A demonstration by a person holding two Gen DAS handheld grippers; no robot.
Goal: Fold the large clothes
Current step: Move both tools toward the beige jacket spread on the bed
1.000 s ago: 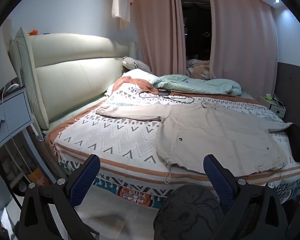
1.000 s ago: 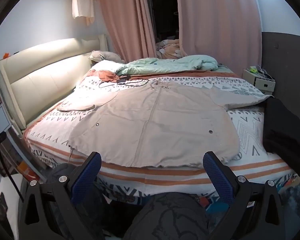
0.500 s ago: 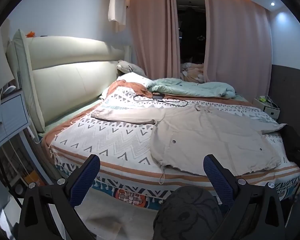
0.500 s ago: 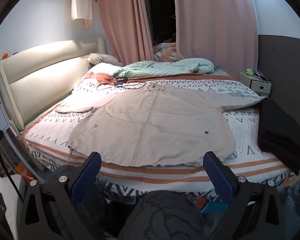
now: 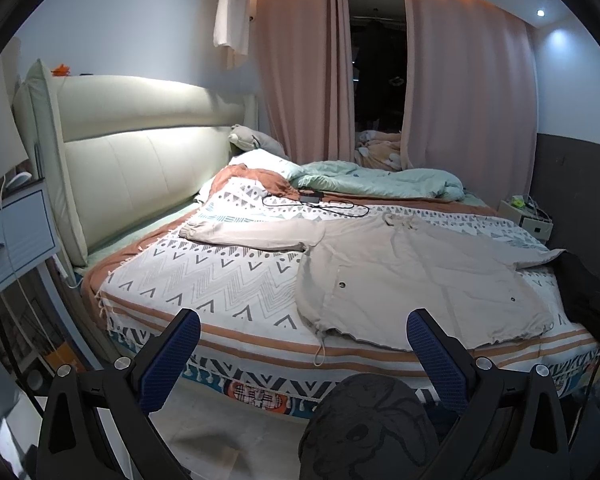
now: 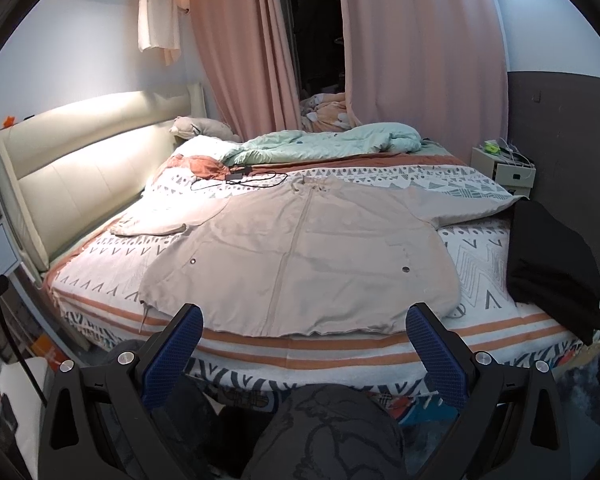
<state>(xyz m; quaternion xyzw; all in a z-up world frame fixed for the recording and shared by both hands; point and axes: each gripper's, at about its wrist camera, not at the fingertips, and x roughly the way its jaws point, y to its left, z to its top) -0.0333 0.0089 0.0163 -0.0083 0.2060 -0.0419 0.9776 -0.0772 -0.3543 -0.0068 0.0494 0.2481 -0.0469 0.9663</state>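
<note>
A large beige jacket [image 6: 300, 248] lies flat on the patterned bedspread [image 6: 484, 256], front up, hem toward me, both sleeves spread out. It also shows in the left wrist view [image 5: 416, 276], to the right. My left gripper [image 5: 302, 344] is open and empty, held off the near bed edge, left of the jacket's hem. My right gripper [image 6: 300, 340] is open and empty, held just in front of the hem's middle, apart from it.
A black garment [image 6: 552, 264] lies on the bed's right edge. A green duvet [image 6: 324, 144], a charger cable [image 6: 240, 180] and pillows lie at the far end. A padded headboard [image 5: 140, 160] stands left, nightstands at both sides, pink curtains behind.
Both grippers have pulled back and risen a little from the bed, so more of the room shows. The jacket has not moved.
</note>
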